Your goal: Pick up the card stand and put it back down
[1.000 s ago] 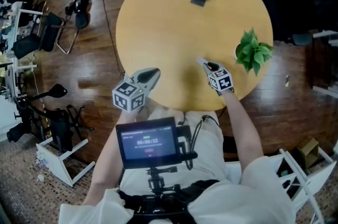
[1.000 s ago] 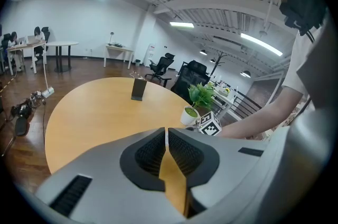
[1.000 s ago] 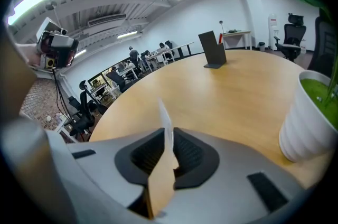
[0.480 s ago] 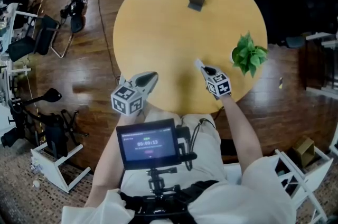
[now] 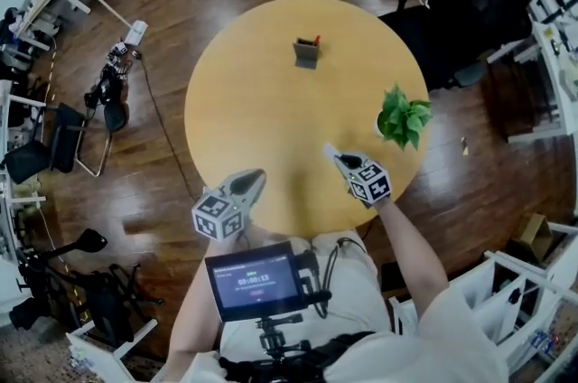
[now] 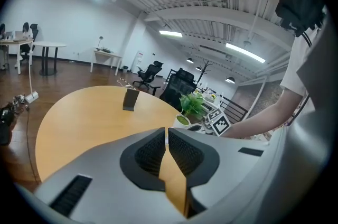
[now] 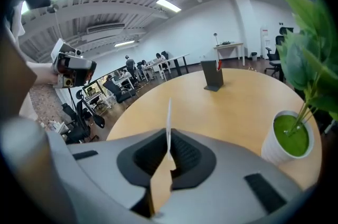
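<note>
The grey card stand stands upright at the far side of the round yellow table, with something red at its back; it also shows as the card stand and the card stand. My right gripper hovers over the near right part of the table, shut on a thin white card that sticks up edge-on between its jaws. My left gripper is at the near edge, shut with nothing in it. Both are far from the stand.
A potted green plant in a white pot sits at the table's right edge, close to my right gripper. Chairs and cables lie on the wooden floor at left, and a black chair stands behind the table at right.
My right gripper has lifted off the table with the white card in it. The left gripper has shifted slightly. The head view now takes in more of the room.
</note>
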Demonstrator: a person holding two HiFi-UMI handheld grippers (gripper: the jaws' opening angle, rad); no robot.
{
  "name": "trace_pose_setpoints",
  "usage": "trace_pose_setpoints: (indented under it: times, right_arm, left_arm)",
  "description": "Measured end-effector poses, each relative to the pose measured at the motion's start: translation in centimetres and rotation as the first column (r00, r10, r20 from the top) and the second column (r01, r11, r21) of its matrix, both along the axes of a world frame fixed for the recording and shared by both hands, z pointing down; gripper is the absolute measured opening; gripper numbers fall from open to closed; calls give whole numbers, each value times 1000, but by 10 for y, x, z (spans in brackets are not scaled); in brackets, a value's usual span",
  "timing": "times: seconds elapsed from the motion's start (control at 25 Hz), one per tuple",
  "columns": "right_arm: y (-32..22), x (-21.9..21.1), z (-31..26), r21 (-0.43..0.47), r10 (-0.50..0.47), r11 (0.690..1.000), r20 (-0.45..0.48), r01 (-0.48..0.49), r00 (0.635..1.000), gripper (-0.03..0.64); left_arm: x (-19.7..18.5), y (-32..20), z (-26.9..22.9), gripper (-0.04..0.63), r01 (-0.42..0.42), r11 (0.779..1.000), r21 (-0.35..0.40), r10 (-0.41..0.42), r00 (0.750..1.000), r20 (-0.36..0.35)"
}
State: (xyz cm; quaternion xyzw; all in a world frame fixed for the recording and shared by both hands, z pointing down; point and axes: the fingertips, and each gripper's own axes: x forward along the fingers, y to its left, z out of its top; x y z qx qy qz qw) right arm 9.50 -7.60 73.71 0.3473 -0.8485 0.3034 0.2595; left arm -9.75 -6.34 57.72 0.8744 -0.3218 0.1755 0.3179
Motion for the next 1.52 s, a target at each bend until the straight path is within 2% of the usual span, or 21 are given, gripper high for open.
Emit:
trace_pose_setpoints:
  times: [0.28, 0.6, 0.92, 1.16, 1.52]
  right_arm:
    - [3, -10, -52, 30, 107, 994, 42, -108, 993, 25]
    - [14, -36, -114, 82, 140, 986, 100, -148, 985, 25]
    - [16, -55, -174, 143, 101, 983, 132, -119, 986, 25]
    - [8, -64, -231, 222, 65, 970, 143, -96, 988, 25]
    - [-3, -68, -298, 303, 21, 951, 135, -61, 991, 25]
  left_arm:
    - [-10, -14, -28, 14, -38, 996, 78, 43, 997, -69]
    - [-35, -18, -63, 0, -31, 988, 150, 60, 980, -191]
    - [-49, -23, -90, 0, -32, 982, 187, 80, 963, -256]
    - [-59, -33, -119, 0, -34, 976, 217, 98, 952, -289]
    - [-70, -49, -157, 0, -54, 966, 254, 132, 944, -304]
